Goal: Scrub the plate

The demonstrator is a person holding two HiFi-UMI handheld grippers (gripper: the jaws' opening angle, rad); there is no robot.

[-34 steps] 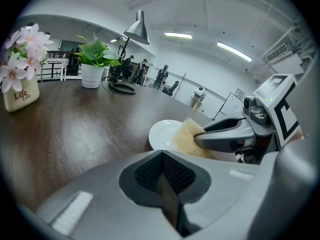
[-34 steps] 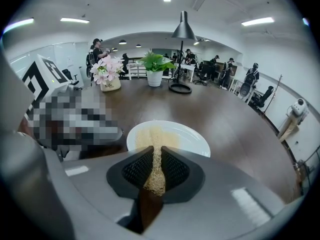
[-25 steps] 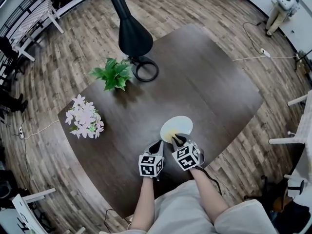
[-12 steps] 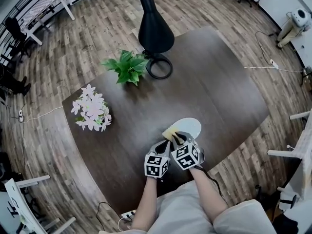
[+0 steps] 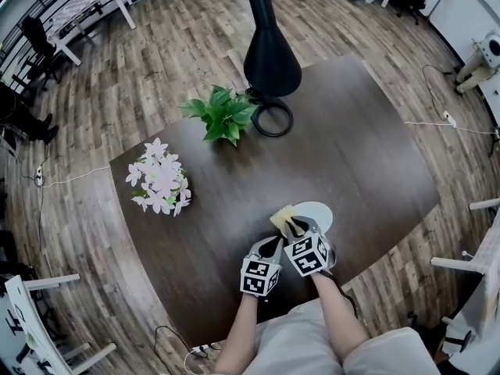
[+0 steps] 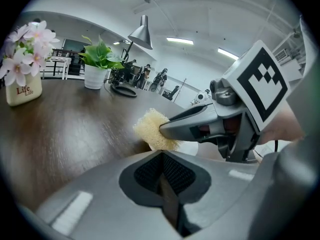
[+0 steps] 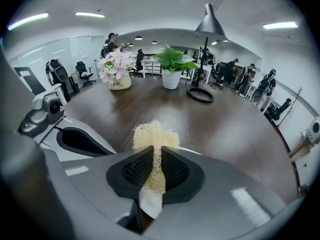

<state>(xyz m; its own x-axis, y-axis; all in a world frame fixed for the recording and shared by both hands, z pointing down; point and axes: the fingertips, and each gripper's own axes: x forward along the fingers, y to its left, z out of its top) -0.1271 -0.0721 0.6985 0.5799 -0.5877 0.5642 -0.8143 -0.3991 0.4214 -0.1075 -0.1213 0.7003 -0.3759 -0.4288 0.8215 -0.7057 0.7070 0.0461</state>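
Sponge (image 7: 154, 133) between right gripper (image 7: 153, 154) jaws — by plate (image 5: 321, 212)

Flowers (image 5: 158, 180), potted plant (image 5: 223, 112), probably lamp (image 5: 271, 53).

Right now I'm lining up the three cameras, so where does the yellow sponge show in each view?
Head view: the sponge is at lower centre, at the left edge of the white plate.
Left gripper view: the sponge is at centre, pinched by the right gripper.
Right gripper view: the sponge is at centre, between this gripper's own jaws.
Shared landmark: the pink flowers, upper left in the left gripper view and left of centre in the right gripper view.
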